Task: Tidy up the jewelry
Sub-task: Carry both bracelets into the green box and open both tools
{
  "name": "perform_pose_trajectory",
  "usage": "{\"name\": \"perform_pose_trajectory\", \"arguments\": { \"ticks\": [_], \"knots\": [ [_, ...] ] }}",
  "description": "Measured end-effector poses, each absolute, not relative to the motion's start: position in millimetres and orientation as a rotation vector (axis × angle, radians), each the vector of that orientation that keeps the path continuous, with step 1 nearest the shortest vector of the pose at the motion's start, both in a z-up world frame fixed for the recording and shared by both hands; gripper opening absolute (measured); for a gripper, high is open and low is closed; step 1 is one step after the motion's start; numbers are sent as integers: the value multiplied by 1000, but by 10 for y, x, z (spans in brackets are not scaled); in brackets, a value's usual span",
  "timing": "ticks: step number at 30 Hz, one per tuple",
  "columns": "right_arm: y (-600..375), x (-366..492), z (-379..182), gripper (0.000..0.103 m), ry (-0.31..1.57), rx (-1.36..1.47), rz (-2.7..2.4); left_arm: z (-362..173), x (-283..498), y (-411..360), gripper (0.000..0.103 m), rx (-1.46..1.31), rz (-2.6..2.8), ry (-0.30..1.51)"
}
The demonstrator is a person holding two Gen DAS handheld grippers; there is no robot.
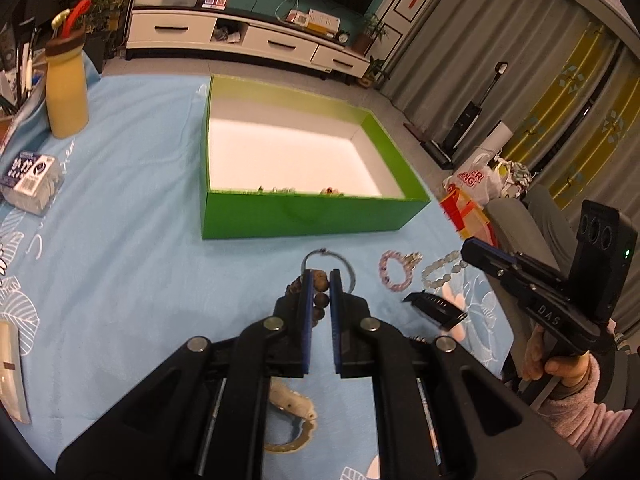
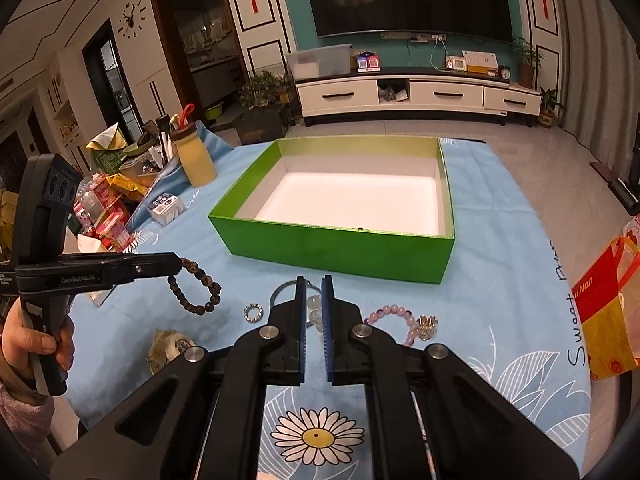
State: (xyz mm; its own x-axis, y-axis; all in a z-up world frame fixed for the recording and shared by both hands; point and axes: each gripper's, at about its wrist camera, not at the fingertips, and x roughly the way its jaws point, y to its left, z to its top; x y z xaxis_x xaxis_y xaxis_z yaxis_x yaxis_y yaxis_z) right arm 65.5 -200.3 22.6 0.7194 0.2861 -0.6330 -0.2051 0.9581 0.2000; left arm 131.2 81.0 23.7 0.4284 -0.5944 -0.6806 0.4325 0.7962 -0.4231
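Note:
My left gripper (image 1: 321,278) is shut on a dark brown bead bracelet (image 1: 321,300), which hangs from it above the cloth in the right wrist view (image 2: 200,288). My right gripper (image 2: 314,284) is shut on a clear crystal bead bracelet (image 2: 314,310), also seen in the left wrist view (image 1: 442,270). A green box (image 1: 308,216) with a white inside stands ahead, with a few small pieces at its near wall. A pink bead bracelet (image 2: 394,314), a thin metal bangle (image 1: 348,266), a small sparkly ring (image 2: 253,313) and a pale jade piece (image 1: 294,408) lie on the blue cloth.
A yellow bottle (image 1: 66,88) and a small packet (image 1: 30,180) stand at the left of the table. A red and yellow bag (image 2: 608,304) sits off the right edge. Clutter (image 2: 108,200) piles at the far left. A black clip (image 1: 436,308) lies near the bracelets.

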Motion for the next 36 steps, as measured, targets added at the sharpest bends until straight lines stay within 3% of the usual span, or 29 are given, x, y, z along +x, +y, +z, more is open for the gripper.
{"name": "perform_pose_trajectory", "arguments": {
  "ticks": [22,36],
  "knots": [
    [-2032,1197,679,7,622,91,284,921,1941,478,7,-168,-654,830],
    [-1985,2131,470,7,703,93,304,515,2712,36,7,-162,-628,927]
  ]
}}
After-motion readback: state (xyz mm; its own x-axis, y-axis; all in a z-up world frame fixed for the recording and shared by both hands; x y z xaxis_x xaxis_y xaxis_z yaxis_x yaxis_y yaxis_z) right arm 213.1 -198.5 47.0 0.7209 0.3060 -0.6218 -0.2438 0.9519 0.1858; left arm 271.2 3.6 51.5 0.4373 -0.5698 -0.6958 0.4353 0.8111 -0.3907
